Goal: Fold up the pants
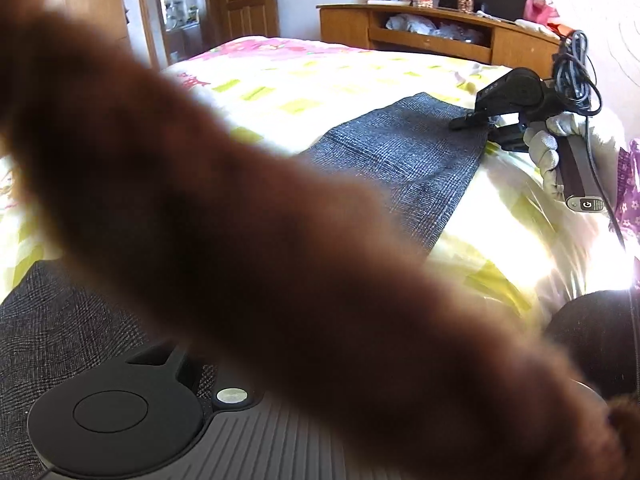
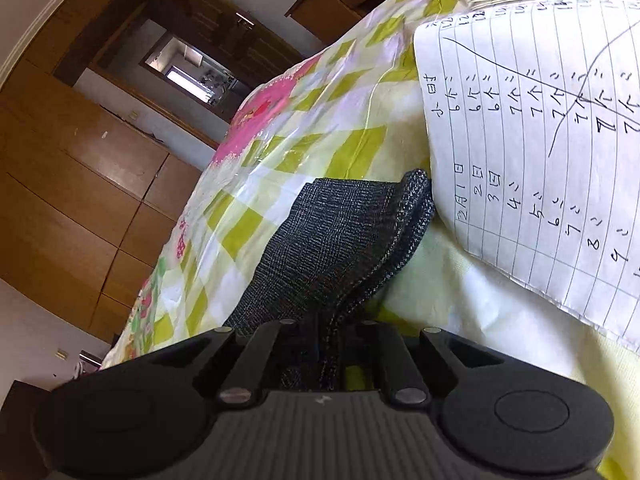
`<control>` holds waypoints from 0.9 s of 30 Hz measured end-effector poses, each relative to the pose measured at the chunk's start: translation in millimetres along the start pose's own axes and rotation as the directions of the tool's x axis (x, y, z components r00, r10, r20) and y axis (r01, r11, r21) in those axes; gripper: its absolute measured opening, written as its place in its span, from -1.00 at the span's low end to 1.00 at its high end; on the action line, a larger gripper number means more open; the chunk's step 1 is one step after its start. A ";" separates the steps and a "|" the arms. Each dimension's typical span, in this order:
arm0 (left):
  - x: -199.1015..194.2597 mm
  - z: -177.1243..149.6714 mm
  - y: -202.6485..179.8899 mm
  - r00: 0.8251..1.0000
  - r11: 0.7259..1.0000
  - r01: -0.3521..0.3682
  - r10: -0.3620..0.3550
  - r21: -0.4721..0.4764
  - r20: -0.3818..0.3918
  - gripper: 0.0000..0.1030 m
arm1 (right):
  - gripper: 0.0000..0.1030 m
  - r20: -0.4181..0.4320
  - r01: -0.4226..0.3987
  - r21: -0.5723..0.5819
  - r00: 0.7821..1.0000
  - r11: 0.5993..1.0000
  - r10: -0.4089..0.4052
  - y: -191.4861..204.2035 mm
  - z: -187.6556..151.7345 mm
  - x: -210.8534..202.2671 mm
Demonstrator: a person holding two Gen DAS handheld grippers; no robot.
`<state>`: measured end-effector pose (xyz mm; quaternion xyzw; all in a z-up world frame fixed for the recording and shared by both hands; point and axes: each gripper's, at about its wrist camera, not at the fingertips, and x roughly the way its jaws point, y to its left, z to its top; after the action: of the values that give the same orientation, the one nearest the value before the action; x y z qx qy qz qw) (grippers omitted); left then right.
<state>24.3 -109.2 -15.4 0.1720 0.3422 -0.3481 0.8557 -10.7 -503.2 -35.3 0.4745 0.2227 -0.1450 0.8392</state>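
At the bottom of the right wrist view, the right gripper [image 2: 320,360] is pinching the dark grey woven pants [image 2: 336,232] by a layered edge; layers may be slipping. The left gripper's state is hidden behind a brown blur [image 1: 240,220]. Further up, the handwritten ruled paper [image 2: 540,140] is risking snagging on the checked yellow bedspread [image 2: 280,152].

A checked quilt-covered bed [image 1: 280,92] carries grey pants [image 1: 400,156] and lined paper [image 2: 540,140].

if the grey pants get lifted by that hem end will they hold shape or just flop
Probably flop: the grey pants already bend and drape in layers at the right gripper. The weave looks coarse, so slipping seems unlikely. The trailing cloth may drag across the bedspread.
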 end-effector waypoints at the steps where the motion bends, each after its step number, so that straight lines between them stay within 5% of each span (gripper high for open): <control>1: 0.8 1.7 -0.2 1.000 1.000 -0.004 0.004 0.003 -0.001 -0.38 | -0.53 0.011 -0.023 -0.002 1.000 1.000 0.023 3.2 1.0 -6.6; 5: 6.0 10.1 -0.7 1.000 1.000 -0.008 0.008 0.008 -0.002 -0.38 | -0.55 0.076 -0.087 -0.025 0.993 0.996 0.088 14.9 10.0 -34.6; 7: 11.8 13.7 -2.4 1.000 1.000 0.003 -0.003 -0.004 -0.006 -0.38 | -0.56 0.109 -0.047 -0.061 0.993 0.997 0.053 14.9 13.0 -39.6; 9: 21.4 15.2 -5.5 0.999 0.999 0.022 -0.023 -0.028 -0.030 -0.38 | -0.55 0.073 0.009 -0.079 0.997 0.997 -0.004 10.7 16.0 -28.3; 14: 15.2 15.3 -10.0 0.999 1.000 0.030 -0.030 -0.004 -0.031 -0.36 | -0.43 0.011 -0.008 0.000 1.000 1.000 0.008 5.3 12.6 -1.5; 16: -0.6 14.7 -2.0 1.000 1.000 -0.009 0.009 -0.017 0.005 -0.36 | -0.52 0.025 0.004 -0.006 1.000 1.000 -0.004 15.1 9.5 -1.3; 22: -21.0 4.0 36.0 0.977 0.973 -0.192 0.202 -0.124 0.065 -0.34 | -0.54 0.159 -0.111 -0.108 0.979 0.988 0.127 74.9 12.9 -55.9; 25: 8.8 -2.6 43.2 0.979 0.973 -0.203 0.199 -0.109 -0.048 -0.35 | -0.54 0.213 -0.148 -0.130 0.961 0.980 0.173 100.0 15.2 -82.9; 27: 11.9 -9.3 39.6 0.980 0.976 -0.197 0.196 -0.096 -0.018 -0.35 | -0.54 0.262 -0.130 -0.207 0.947 0.970 0.183 123.3 8.2 -101.3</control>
<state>54.5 -82.3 -28.1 0.1647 0.3435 -0.2440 0.8918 -39.7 -444.4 110.4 0.3844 0.0761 -0.1216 0.9119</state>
